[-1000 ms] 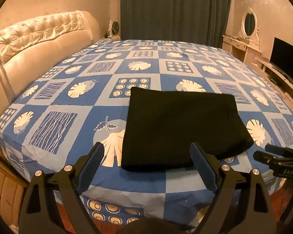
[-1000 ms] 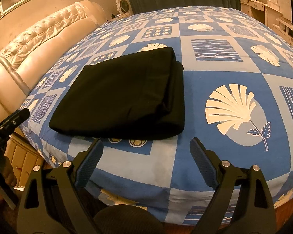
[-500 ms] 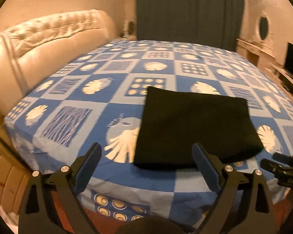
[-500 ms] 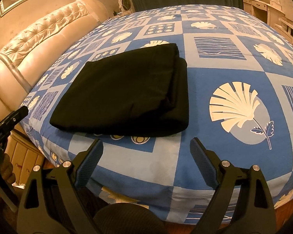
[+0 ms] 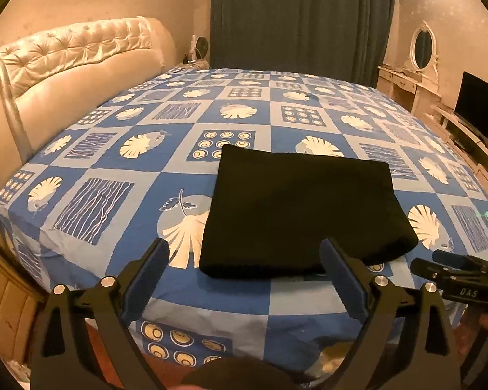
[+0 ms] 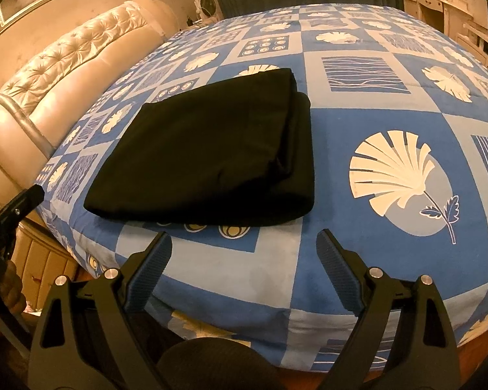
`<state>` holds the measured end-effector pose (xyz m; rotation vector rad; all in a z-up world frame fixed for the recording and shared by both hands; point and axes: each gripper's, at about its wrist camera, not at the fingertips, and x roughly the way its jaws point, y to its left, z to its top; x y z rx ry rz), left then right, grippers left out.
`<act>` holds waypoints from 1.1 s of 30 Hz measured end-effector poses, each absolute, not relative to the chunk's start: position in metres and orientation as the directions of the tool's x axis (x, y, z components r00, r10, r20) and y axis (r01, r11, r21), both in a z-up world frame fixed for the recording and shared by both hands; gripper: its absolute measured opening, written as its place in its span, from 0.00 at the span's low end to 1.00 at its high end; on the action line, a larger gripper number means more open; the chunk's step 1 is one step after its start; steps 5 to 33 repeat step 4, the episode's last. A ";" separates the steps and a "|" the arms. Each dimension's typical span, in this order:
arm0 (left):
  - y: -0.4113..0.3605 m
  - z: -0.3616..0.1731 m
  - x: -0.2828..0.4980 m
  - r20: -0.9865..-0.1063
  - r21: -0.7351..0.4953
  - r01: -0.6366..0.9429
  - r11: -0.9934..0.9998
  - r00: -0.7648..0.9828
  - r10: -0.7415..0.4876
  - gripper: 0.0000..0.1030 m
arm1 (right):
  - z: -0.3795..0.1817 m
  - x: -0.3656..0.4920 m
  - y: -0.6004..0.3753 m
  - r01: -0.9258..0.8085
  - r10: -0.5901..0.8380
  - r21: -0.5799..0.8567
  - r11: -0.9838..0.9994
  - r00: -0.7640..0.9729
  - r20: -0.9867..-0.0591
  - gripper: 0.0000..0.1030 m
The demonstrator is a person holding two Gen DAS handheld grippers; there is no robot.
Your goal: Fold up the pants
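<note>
Black pants (image 5: 304, 211) folded flat on blue bedsheet (image 5: 114, 169), near bed edge. Left gripper (image 5: 244, 260) spread wide, just been opening, nothing between. Right gripper (image 6: 244, 250) wide too, empty, pants just beyond fingertips.

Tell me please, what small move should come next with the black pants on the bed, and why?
Probably only draw both hands back. The black pants already lie as a compact folded rectangle on the blue bedsheet, layers stacked at their right edge. The left gripper and right gripper are open, empty, and short of the cloth, so nothing seems left to fold.
</note>
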<state>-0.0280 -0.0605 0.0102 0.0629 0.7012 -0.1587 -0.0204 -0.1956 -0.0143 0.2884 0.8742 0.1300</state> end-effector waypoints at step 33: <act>-0.061 0.008 -0.027 -0.656 0.003 0.173 0.985 0.744 -0.128 0.90 | -0.014 -0.020 -0.196 0.006 0.230 0.303 0.953 0.636 -0.736 0.88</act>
